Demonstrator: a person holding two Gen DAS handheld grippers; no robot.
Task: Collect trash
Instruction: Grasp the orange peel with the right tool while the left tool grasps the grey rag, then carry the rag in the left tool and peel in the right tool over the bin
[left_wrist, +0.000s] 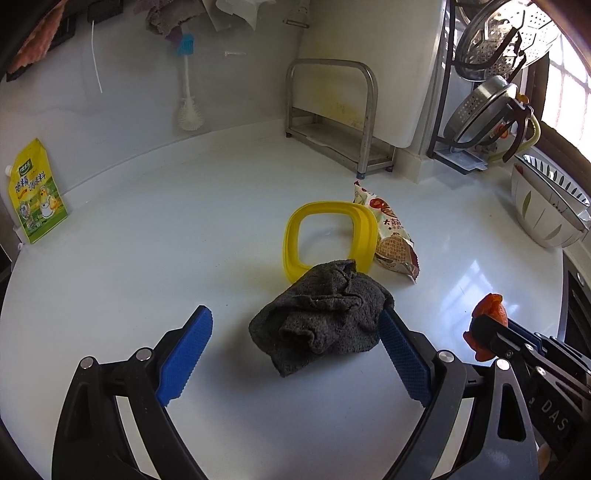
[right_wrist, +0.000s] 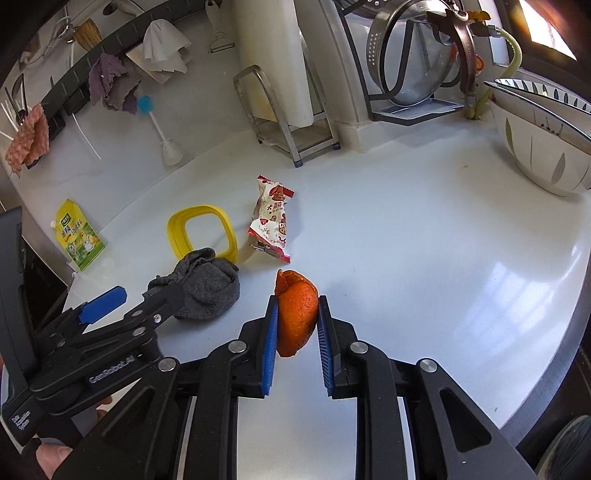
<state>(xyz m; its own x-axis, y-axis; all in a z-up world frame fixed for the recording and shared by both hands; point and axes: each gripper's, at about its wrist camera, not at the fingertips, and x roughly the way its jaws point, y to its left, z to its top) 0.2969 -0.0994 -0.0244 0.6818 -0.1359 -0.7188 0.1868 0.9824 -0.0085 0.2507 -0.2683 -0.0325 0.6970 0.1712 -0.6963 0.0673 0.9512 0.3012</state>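
My right gripper (right_wrist: 295, 301) is shut on an orange peel (right_wrist: 295, 314) and holds it above the white counter; the peel also shows in the left wrist view (left_wrist: 487, 325). My left gripper (left_wrist: 295, 319) is open around a crumpled dark grey cloth (left_wrist: 325, 321), its right pad touching the cloth. The cloth also shows in the right wrist view (right_wrist: 207, 291). A red and white snack wrapper (right_wrist: 271, 221) lies on the counter beyond the peel, next to a yellow square ring (right_wrist: 201, 234). The wrapper (left_wrist: 391, 236) and ring (left_wrist: 328, 236) lie just past the cloth.
A yellow seasoning pouch (left_wrist: 37, 192) leans at the far left wall. A metal rack (left_wrist: 332, 118), a bottle brush (left_wrist: 188, 92), hanging pots (left_wrist: 491, 103) and stacked bowls (left_wrist: 546, 206) stand along the back and right. The counter edge (right_wrist: 554, 387) curves at right.
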